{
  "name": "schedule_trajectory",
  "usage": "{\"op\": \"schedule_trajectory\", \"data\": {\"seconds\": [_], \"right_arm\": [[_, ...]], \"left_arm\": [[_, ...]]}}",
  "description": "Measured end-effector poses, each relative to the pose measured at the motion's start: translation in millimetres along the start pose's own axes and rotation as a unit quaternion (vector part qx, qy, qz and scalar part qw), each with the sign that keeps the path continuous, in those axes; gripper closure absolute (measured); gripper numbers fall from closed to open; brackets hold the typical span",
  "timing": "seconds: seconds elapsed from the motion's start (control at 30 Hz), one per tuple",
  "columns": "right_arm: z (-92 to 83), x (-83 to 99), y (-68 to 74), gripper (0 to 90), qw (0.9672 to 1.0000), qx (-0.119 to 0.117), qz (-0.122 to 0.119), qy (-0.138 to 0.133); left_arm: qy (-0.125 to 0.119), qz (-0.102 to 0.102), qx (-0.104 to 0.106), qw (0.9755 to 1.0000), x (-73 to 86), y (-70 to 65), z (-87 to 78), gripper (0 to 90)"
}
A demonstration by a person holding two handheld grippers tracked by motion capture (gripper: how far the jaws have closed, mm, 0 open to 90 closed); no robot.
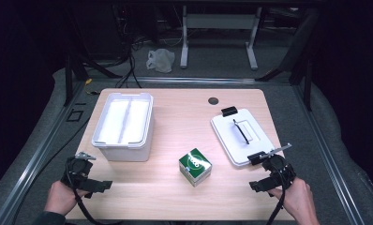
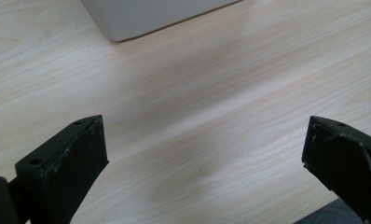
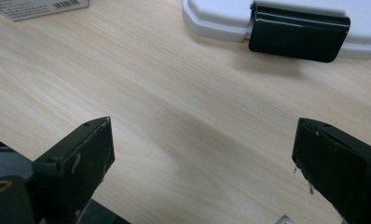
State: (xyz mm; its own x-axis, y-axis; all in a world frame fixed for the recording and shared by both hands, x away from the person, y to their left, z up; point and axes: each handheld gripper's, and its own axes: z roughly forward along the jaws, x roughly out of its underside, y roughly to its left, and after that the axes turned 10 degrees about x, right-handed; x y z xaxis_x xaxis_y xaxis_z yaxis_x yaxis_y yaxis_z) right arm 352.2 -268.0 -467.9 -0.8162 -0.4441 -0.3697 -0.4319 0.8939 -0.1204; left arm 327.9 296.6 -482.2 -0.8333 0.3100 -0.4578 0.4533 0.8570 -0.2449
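The green box (image 1: pixel 195 166), a small glossy cube with white print, sits near the front middle of the pale wood-grain counter (image 1: pixel 175 112), between the smooth white plastic bin (image 1: pixel 123 125) and the flat white lid (image 1: pixel 241 136) with black clips. Left tongs (image 1: pixel 102 185) and right tongs (image 1: pixel 255 186) both gape wide, empty. The right gripper view shows a barcode on the box's side (image 3: pixel 39 7).

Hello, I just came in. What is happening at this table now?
A person sits at a wooden table with a two-jaw gripper in each hand. The left gripper and the right gripper both rest near the table's front edge, jaws open, holding nothing. Between them stands a small green box. An open white bin is on the left, and its white lid with black clips lies flat on the right. Nothing is being handled yet.
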Motion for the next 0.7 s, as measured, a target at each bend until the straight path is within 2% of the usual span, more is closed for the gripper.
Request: {"op": "schedule_trajectory", "data": {"seconds": [0.23, 0.37, 0.4, 0.5, 0.6, 0.67, 0.7], "right_arm": [[-9.9, -10.1, 6.3, 3.9, 1.0, -0.006, -0.006, 0.002], [-17.5, -23.3, 12.9, 3.3, 0.9999, -0.011, -0.012, -0.002], [-21.2, -30.0, 16.7, 2.7, 0.9998, -0.014, -0.017, -0.003], [-24.2, -35.5, 22.3, 1.8, 0.9997, -0.016, -0.02, -0.003], [-28.1, -45.8, 36.4, 0.0, 0.9992, -0.022, -0.033, 0.007], [-28.5, -48.8, 39.6, 0.0, 0.999, -0.023, -0.037, 0.006], [-29.2, -55.2, 46.1, 0.0, 0.9986, -0.029, -0.045, 0.005]], "left_arm": [[0.007, -0.001, -0.002, 1.0, -0.2, 0.3, 1.7, 0.0], [0.013, -0.001, -0.003, 0.9999, 0.7, 0.6, 2.9, 0.0], [0.015, -0.001, -0.005, 0.9999, 1.2, 1.0, 3.0, 0.0], [0.014, -0.003, -0.006, 0.9999, 1.4, 0.8, 2.9, 0.0], [0.019, -0.002, -0.008, 0.9998, 1.2, 0.7, 3.5, 0.0], [0.022, 0.0, -0.01, 0.9997, 1.4, 0.3, 5.0, 0.0], [0.026, 0.001, -0.011, 0.9996, 1.3, 0.4, 5.4, 0.0]]}}
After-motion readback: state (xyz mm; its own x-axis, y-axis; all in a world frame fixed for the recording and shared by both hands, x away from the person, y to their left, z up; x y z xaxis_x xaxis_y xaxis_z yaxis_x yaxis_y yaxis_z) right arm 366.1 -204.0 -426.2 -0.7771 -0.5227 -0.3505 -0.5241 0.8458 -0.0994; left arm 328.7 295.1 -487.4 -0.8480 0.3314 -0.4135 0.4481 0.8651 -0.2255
